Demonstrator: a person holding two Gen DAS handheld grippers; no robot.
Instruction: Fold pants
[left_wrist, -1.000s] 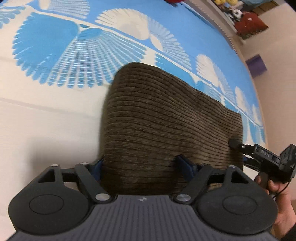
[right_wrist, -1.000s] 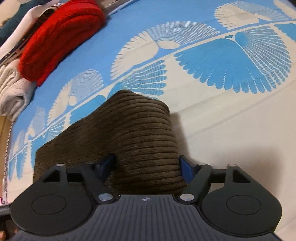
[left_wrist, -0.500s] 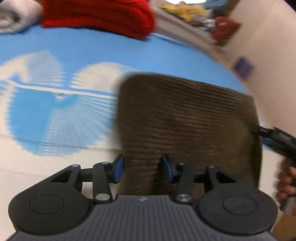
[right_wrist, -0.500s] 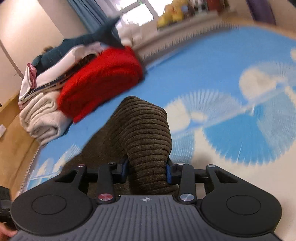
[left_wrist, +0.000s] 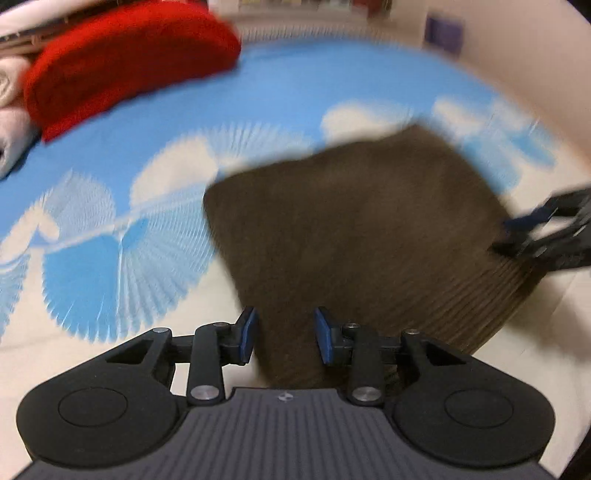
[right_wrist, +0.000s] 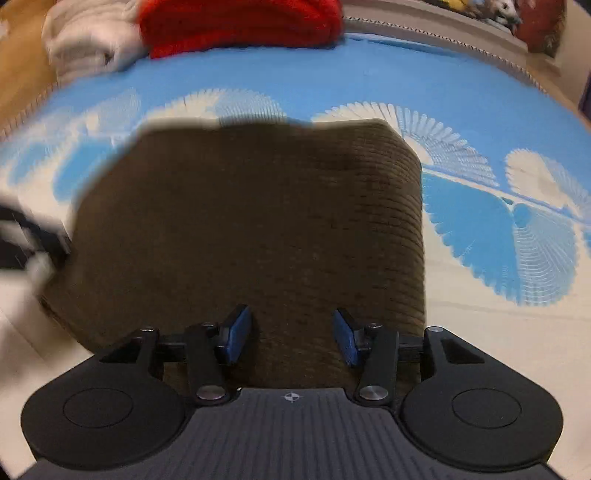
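1. Left wrist view: we see our left claw (left_wrist: 283, 334) partly closed, its blue pads (left_wrist: 246, 334) pinching the near edge of the brown corduroy pants (left_wrist: 354, 221). Its jaws have just been closing, with the cloth between them.
2. The pants lie folded in a thick block on a blue-and-cream patterned cover (left_wrist: 110, 236). The picture is blurred, so we cannot tell whether the near edge is lifted off it.
3. At the right edge the right claw (left_wrist: 532, 236) shows, dark and blurred, touching the pants' far side.
4. A red bundle (left_wrist: 125, 62) sits at the far left, well apart from the pants, beside pale folded cloth (left_wrist: 11, 110).
5. Right wrist view: our right claw (right_wrist: 291, 338) is about half closed, pads (right_wrist: 236, 338) pressed on the pants' (right_wrist: 258, 221) near edge. These jaws have also just been closing on the cloth.
6. The pants fill the middle of the cover (right_wrist: 498, 229); the ribs show clearly along their right side.
7. Beyond them, the red bundle (right_wrist: 240, 22) and white cloth (right_wrist: 88, 40) lie at the cover's far edge.
8. A dark blurred shape at the left edge touches the pants; we cannot tell what it is.
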